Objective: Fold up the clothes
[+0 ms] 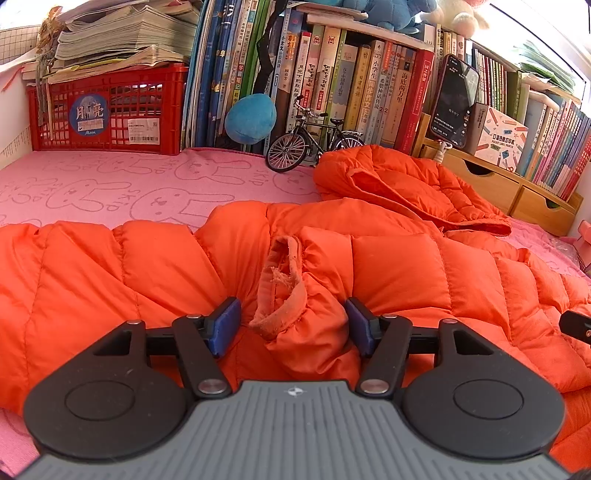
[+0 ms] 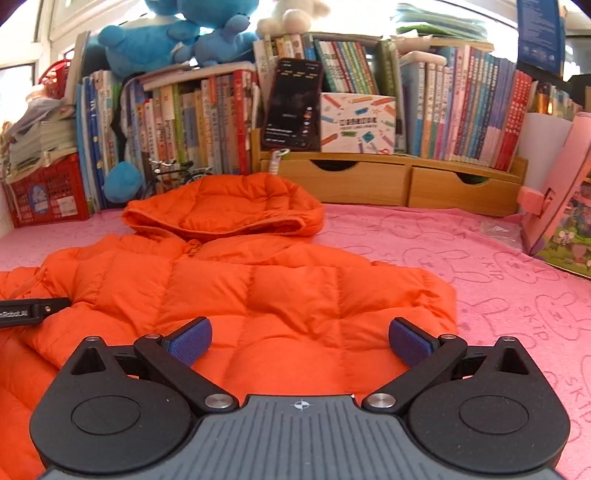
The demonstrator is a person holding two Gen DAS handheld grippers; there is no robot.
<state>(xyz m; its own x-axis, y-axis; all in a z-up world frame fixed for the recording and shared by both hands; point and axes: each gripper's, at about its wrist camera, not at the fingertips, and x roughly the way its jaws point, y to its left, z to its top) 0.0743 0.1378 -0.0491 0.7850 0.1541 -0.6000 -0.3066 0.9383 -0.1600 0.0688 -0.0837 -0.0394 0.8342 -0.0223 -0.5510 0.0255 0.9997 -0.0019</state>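
The orange down jacket lies spread on the pink rabbit-print cloth that covers my worktop, hood toward the books, body toward me. My left tool hangs low over the jacket with its blue pads apart, and a frayed sleeve cuff bunches up between them; I cannot tell whether either pad touches it. My right tool is spread wide above the quilted body, gripping nothing.

Behind the hood stand a model bicycle, a blue plush ball and a row of upright books. A phone leans against the books above a wooden drawer unit, next to a patterned white box. A red plastic crate loaded with stacked papers closes the far left corner. Blue plush toys sit on top of the books.

On the right, a pink box leans at the cloth's edge with a clear plastic wrapper beside it. Bare cloth opens to the right of the jacket and, in the left view, between the jacket and the crate. The hood lies close to the bicycle and the drawer unit.
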